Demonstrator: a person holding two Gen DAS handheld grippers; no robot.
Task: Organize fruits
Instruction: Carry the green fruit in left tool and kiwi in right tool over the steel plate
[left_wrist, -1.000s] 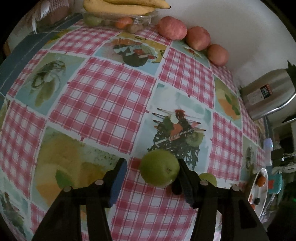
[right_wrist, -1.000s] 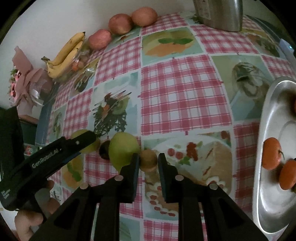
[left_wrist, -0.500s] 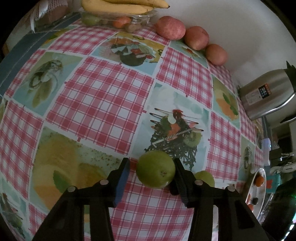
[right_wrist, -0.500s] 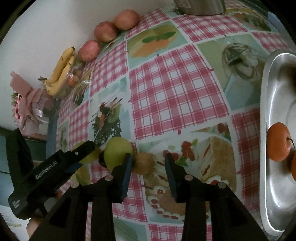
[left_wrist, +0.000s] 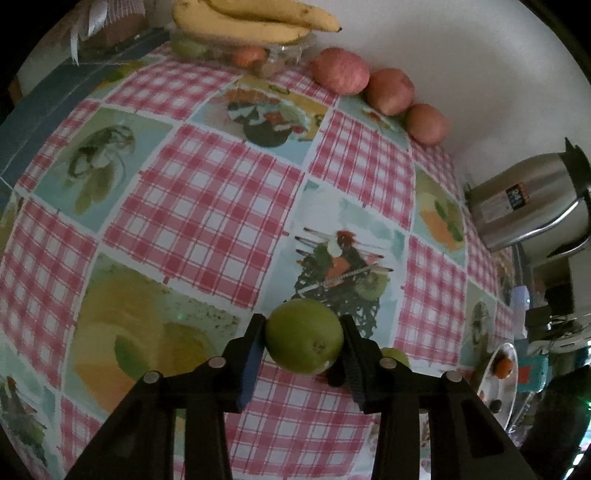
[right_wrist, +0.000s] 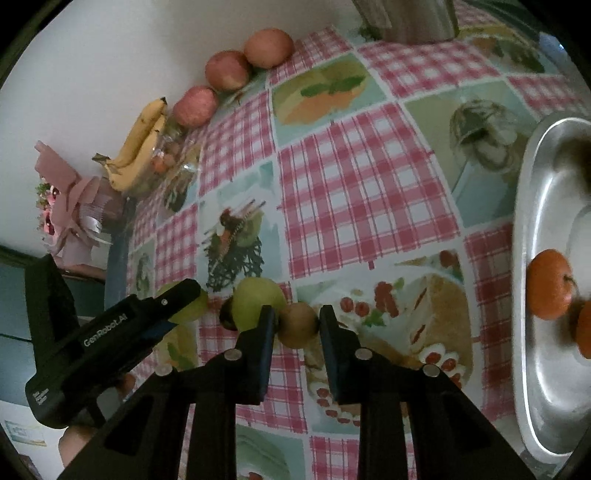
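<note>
1. The green fruit (left_wrist: 303, 336) sits on the bench (left_wrist: 207, 206) between the fingers of the left hand-held gripper (left_wrist: 301, 334). Both pads press its sides, so the grip is made. The jaws have just been closing on it; a second ago the left pad stood well clear.
2. The kiwi (right_wrist: 297, 325) lies between the fingers of the right hand-held gripper (right_wrist: 295, 325), on the bench just right of a second green fruit (right_wrist: 258, 302). The jaws have just been closing again after a brief widening half a second ago. The left pad touches the kiwi; whether the right pad does, I cannot tell, though the jaws look clenched on it.
3. To do this well, I judge: lift each fruit straight up, so the kiwi does not nudge its green neighbour, and keep the squeeze light, since both would bruise.
4. The tray (right_wrist: 543, 258), off to the right of the right gripper, holds oranges (right_wrist: 548, 284). The apples (left_wrist: 341, 72) and bananas (left_wrist: 251, 22) lie far ahead by the wall.
5. Both hands have barely shifted.
</note>
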